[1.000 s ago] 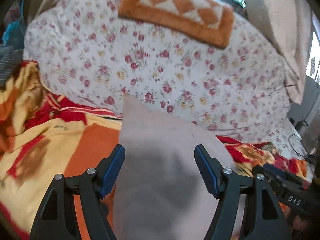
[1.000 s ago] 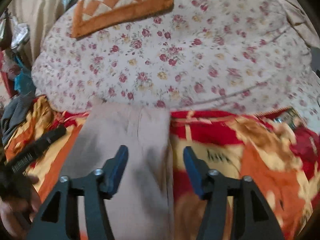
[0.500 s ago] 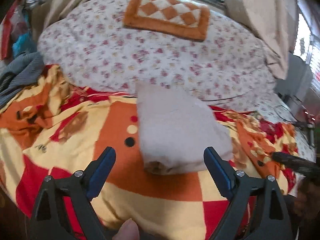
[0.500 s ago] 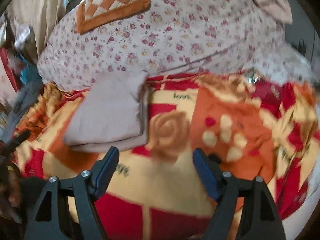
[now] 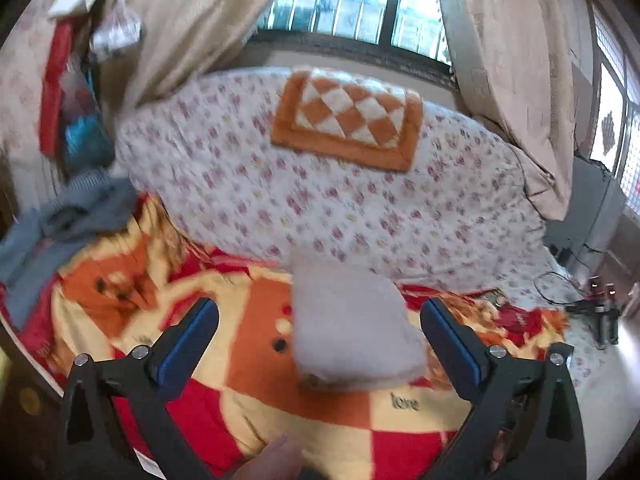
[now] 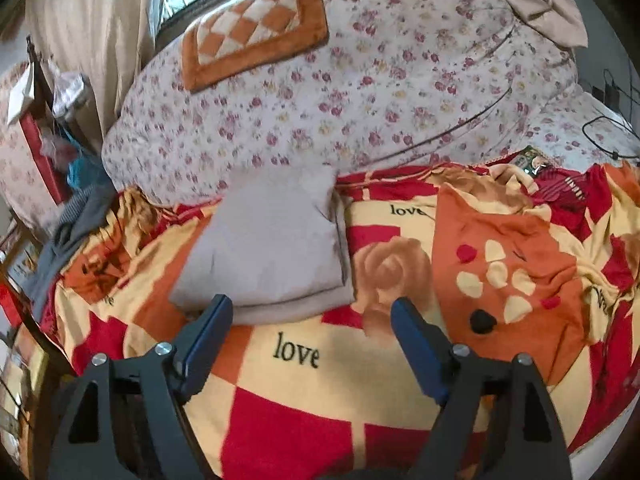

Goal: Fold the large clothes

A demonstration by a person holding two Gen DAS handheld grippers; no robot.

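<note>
Room: bedroom with a barred window (image 5: 352, 4) behind the bed and beige curtains (image 5: 192, 20) hanging at either side.
Bed surface: red, orange and yellow blanket (image 6: 304, 396) printed with the word "love" – it covers the near part of the bed.
Behind the blanket: bulky white quilt with small red flowers (image 6: 360, 92), heaped toward the window.
On the quilt: orange and white checked mat (image 6: 256, 28), lying flat on top.
Folded garment: pale grey-lilac garment (image 6: 272, 244) folded into a neat rectangle, resting on the blanket with its far edge touching the flowered quilt. In the left wrist view the same garment (image 5: 348, 320) sits ahead of you, between the two fingers but beyond their tips.
Your left gripper: left gripper (image 5: 320, 334) has its blue-padded fingers spread wide – nothing is between them, and they do not touch the garment.
Your right gripper: right gripper (image 6: 312, 340) is also spread wide and holds nothing. Its left pad sits just in front of the garment's near edge; whether it touches is unclear.
Left side of the bed: grey clothing (image 5: 76, 212) lies crumpled at the blanket's edge.
Right side: black cable (image 6: 608, 136) loops across the flowered sheet.
Picture quality: left wrist view is blurred, so fine detail there is uncertain.
</note>
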